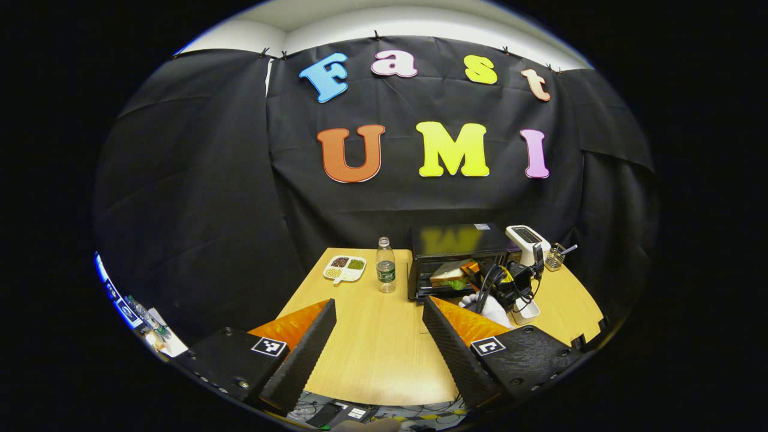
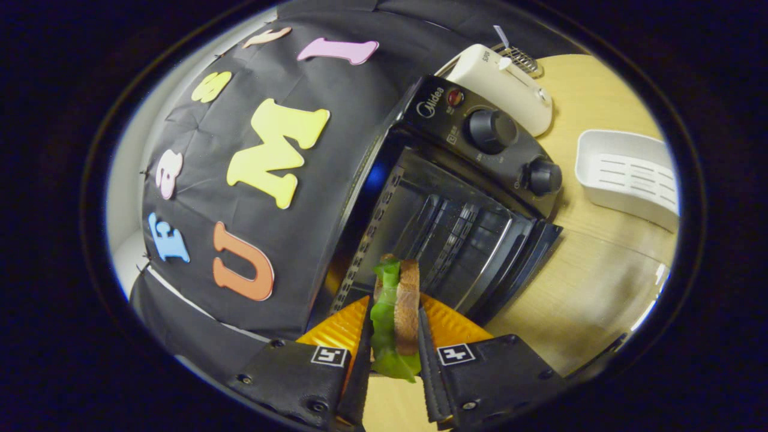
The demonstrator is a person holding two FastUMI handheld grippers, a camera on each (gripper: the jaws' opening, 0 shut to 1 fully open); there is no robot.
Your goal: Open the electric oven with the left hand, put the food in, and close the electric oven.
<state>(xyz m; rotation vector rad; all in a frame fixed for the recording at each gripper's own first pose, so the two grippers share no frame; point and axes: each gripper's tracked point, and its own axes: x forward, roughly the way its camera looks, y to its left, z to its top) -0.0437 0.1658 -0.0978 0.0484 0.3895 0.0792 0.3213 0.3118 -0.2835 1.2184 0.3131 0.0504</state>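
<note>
Carrying sandwich (image 2: 396, 312) toward open oven (image 2: 456, 210), right gripper (image 2: 393, 348) pinching it on both faces.

Left gripper (image 1: 378, 342) hangs back over the table (image 1: 372, 360), fingers spread, holding nothing; door is down and the cavity faces the sandwich, which sits just outside the opening. Risks, as I judge them: sandwich is held on edge, lettuce sagging below the bread, so a loose leaf could drop on the door or table; a tilted approach could clip the side rack rails or the door lip; letting go too early would leave it on the door, blocking closure. Hard to read: oven floor and any tray are dark, depth inside unclear. In the left gripper view the right gripper and gloved hand (image 1: 489, 306) cover much of the door, and the handle cannot be made out.
</note>
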